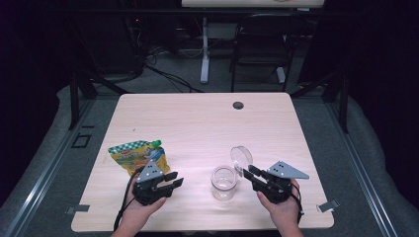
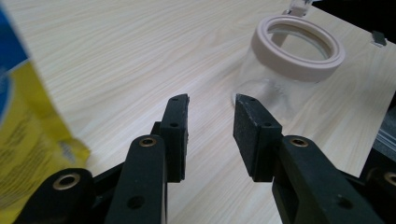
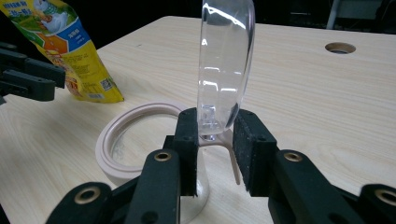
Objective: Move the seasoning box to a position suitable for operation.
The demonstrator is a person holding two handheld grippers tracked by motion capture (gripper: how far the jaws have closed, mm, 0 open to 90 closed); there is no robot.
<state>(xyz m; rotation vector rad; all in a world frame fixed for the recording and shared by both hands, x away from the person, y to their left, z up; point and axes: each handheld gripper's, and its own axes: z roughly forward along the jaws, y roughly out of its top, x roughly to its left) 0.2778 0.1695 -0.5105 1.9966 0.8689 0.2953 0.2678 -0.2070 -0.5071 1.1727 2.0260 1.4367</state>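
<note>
High view: clear jar (image 1: 223,181) near the table's (image 1: 197,118) front edge, hinged lid (image 1: 241,157) standing open; pouch (image 1: 140,156) toward front-left. Left gripper (image 1: 169,180) jaws spread, empty.

Left gripper view: jaws aimed at the jar; best to steady its wall below the rim.

Right gripper view: right gripper (image 3: 212,135) jaws flank the lid's base, contact unclear; swing it slowly. Pouch print unreadable.

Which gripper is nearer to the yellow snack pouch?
Left. The left gripper sits right beside the yellow snack pouch, at its near edge; the right gripper is across the open jar, at its raised lid.
</note>
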